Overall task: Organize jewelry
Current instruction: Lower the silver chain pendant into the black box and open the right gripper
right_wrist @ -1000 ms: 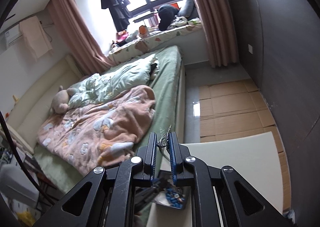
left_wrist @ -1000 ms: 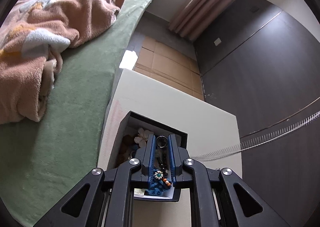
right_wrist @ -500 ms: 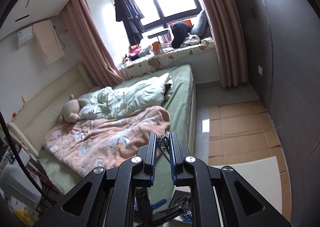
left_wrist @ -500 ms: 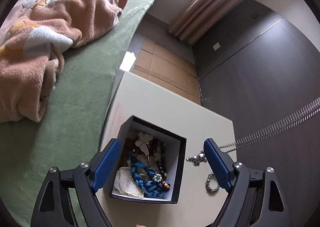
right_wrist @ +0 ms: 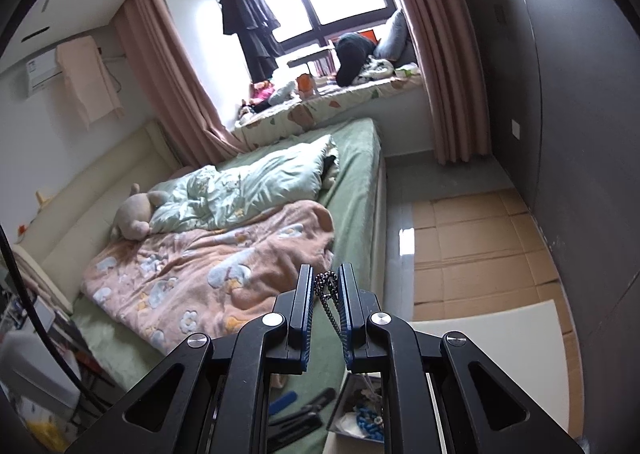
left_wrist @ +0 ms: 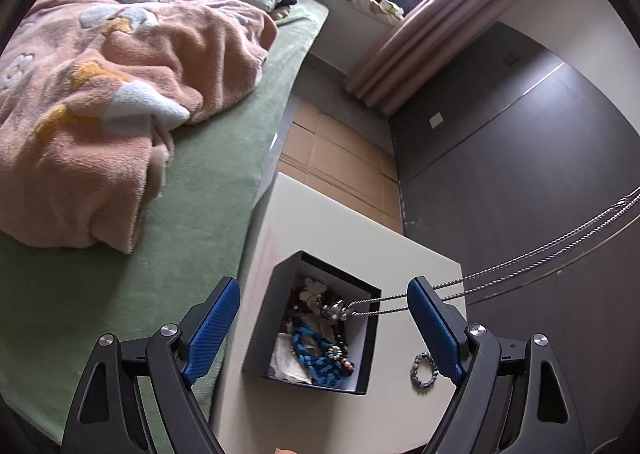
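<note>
A black jewelry box (left_wrist: 280,338) stands on the white table (left_wrist: 344,226), holding a blue bead strand (left_wrist: 316,350), a flower piece and dark beads. My left gripper (left_wrist: 324,310) is open wide above the box and empty. A silver chain necklace (left_wrist: 520,258) runs from the right down to a pendant (left_wrist: 334,309) over the box. My right gripper (right_wrist: 325,286) is shut on the chain's upper end (right_wrist: 326,284), held high above the table. The box shows low in the right wrist view (right_wrist: 360,410). A small bead bracelet (left_wrist: 423,369) lies right of the box.
A bed with a green sheet (left_wrist: 188,222) and a pink blanket (left_wrist: 100,102) lies left of the table. Cardboard (left_wrist: 340,158) covers the floor beyond it. A dark wardrobe wall (left_wrist: 520,154) stands on the right.
My left gripper opened and let go of the necklace. My right gripper rose with the chain, so the pendant now hangs over the box. The left view pulled back.
</note>
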A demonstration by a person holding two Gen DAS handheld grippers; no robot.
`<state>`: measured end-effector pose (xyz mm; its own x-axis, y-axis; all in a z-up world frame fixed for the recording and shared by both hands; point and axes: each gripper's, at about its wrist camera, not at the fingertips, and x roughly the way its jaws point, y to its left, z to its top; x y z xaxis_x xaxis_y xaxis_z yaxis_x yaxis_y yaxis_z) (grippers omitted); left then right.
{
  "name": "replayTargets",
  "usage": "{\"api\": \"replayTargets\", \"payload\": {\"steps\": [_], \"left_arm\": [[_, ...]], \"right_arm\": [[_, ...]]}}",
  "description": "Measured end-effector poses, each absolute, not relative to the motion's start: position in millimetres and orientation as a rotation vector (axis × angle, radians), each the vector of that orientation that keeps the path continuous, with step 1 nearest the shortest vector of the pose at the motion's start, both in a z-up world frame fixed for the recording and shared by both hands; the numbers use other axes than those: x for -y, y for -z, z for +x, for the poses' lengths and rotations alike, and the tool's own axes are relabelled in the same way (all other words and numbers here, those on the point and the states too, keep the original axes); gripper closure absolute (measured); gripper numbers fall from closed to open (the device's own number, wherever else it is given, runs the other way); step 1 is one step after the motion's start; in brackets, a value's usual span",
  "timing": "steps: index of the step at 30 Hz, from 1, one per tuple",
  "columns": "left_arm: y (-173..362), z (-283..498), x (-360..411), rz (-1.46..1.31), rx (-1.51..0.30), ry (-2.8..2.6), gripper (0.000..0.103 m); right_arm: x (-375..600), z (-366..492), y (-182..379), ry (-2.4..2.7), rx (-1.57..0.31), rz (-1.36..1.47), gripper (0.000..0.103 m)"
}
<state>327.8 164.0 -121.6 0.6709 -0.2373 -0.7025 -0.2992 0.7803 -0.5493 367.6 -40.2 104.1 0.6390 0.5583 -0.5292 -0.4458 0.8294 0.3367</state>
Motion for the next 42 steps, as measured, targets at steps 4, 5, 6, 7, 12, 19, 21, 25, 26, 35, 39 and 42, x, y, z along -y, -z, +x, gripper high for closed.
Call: {"api": "replayTargets", "payload": {"steps": [4, 5, 6, 7, 12, 19, 21, 25, 26, 35, 39, 42], "left_arm": [[122, 324, -168, -0.707, -0.848, -0.048, 0.017], [123, 325, -169, -0.707, -0.848, -0.047, 0.017], [123, 324, -169, -0.706, -0.848, -0.047, 0.017], [123, 324, -169, -0.705, -0.849, -0.048, 0.017], [125, 324, -169, -0.715, -0.853, -0.040, 0.017], [128, 319, -170, -0.722, -0.852, -0.042, 0.017], [130, 318, -172, -0.724, -0.853, -0.046, 0.017], [131, 315, -177, -0.725, -0.849, -0.057, 0.017], [131, 314, -178, -0.726, -0.848, -0.058, 0.017], [135, 305, -196, -0.740, -0.844, -0.089, 0.017], [137, 302, -199, -0.743, -0.847, -0.101, 0.017], [137, 300, -201, -0.739, -0.846, -0.125, 0.017]], "right_arm": [[41, 369, -102, -0.577, -0.671, 0.187, 0.090], [40, 368, -103, -0.578, -0.668, 0.188, 0.090], [40, 367, -105, -0.580, -0.664, 0.188, 0.090], [40, 366, -107, -0.583, -0.659, 0.188, 0.090], [38, 366, -113, -0.595, -0.647, 0.175, 0.090], [32, 375, -78, -0.587, -0.720, 0.170, 0.090], [29, 380, -63, -0.586, -0.755, 0.170, 0.090], [24, 389, -25, -0.569, -0.827, 0.166, 0.090], [24, 391, -19, -0.566, -0.839, 0.168, 0.090], [33, 403, 62, -0.522, -0.976, 0.204, 0.089], [34, 411, 92, -0.521, -1.034, 0.216, 0.089], [36, 414, 105, -0.516, -1.056, 0.227, 0.089]]}}
